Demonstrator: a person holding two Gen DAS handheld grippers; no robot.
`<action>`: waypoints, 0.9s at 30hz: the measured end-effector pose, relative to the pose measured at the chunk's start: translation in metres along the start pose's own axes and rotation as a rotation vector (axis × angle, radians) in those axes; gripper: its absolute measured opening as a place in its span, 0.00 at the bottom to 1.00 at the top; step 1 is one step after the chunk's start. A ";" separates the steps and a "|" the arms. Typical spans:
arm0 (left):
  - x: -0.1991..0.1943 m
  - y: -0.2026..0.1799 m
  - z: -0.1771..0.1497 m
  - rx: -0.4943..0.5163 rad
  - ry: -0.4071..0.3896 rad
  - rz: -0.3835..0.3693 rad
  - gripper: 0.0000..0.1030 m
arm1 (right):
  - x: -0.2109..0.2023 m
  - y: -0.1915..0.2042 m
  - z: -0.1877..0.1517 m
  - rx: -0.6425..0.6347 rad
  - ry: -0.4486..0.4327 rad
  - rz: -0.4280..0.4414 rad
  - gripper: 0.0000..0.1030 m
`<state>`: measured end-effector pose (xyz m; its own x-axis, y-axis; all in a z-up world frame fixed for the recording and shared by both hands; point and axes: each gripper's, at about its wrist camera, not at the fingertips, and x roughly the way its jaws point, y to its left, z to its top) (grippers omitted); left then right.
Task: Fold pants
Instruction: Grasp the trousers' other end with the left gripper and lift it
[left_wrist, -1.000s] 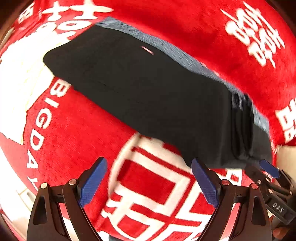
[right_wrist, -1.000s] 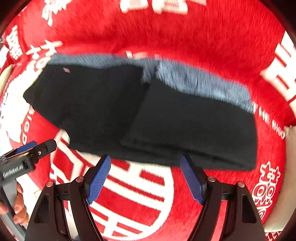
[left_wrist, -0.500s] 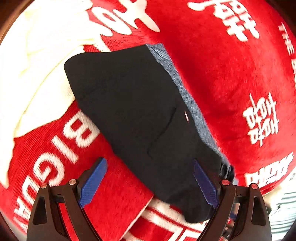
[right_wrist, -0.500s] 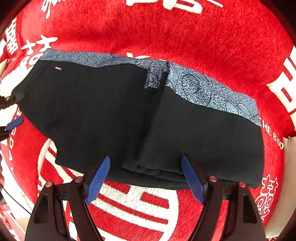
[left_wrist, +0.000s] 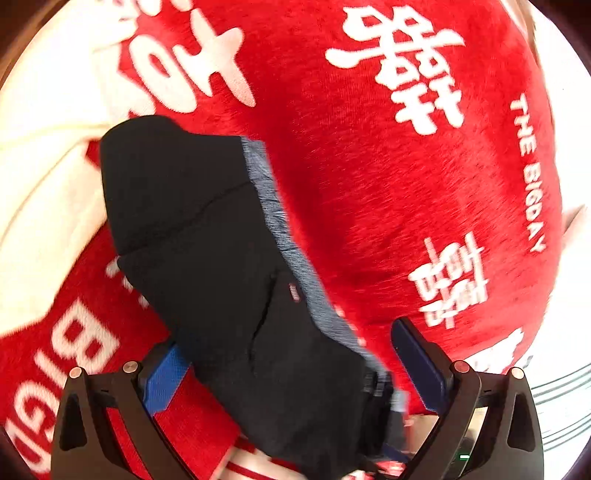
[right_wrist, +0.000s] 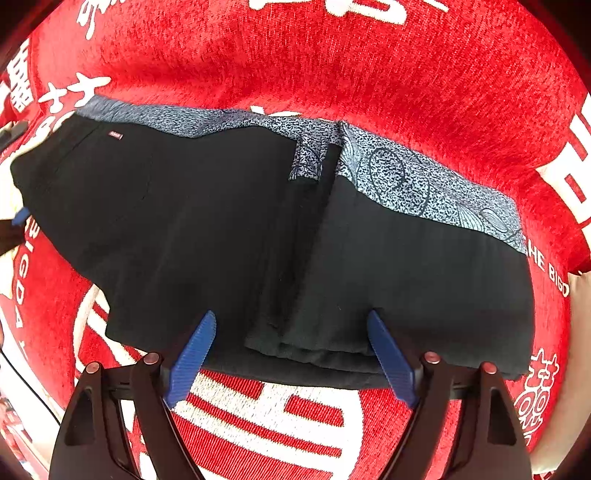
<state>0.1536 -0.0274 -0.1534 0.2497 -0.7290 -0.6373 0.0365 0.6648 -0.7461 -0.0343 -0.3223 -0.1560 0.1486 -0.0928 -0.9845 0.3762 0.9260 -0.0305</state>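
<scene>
We record one pair of black pants, folded into a flat oblong bundle and lying on a red plush blanket printed with white characters and the words "THE BIGDAY". A blue-grey patterned band runs along the bundle's far edge in the right wrist view, and a small red label sits near its left end. A folded-over layer lies on the right half of the bundle, its edge running down the middle. We note the right gripper pointing down over the bundle's near edge, blue pads spread on either side of the fold; its jaws are opening and press on nothing. We note the left gripper at one narrow end of the bundle, tilted downward, with the pants passing between its blue pads; its jaws are likewise opening, the right pad clear of the cloth; whether the left pad touches it we cannot tell. A cream-white area of the blanket shows at the left of the left wrist view. That view is partly blurred.
</scene>
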 end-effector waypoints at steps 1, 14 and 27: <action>0.005 0.003 -0.001 -0.002 0.018 0.037 0.98 | 0.001 0.000 0.001 0.000 0.000 -0.001 0.84; 0.015 -0.011 -0.011 0.108 0.037 0.461 0.27 | -0.037 0.002 0.026 -0.010 -0.043 0.020 0.84; 0.019 -0.106 -0.077 0.747 -0.091 0.734 0.23 | -0.058 0.080 0.175 -0.076 0.156 0.381 0.88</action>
<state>0.0800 -0.1242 -0.1018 0.5228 -0.1117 -0.8451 0.4262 0.8928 0.1457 0.1471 -0.3063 -0.0708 0.1219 0.3128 -0.9420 0.2513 0.9084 0.3342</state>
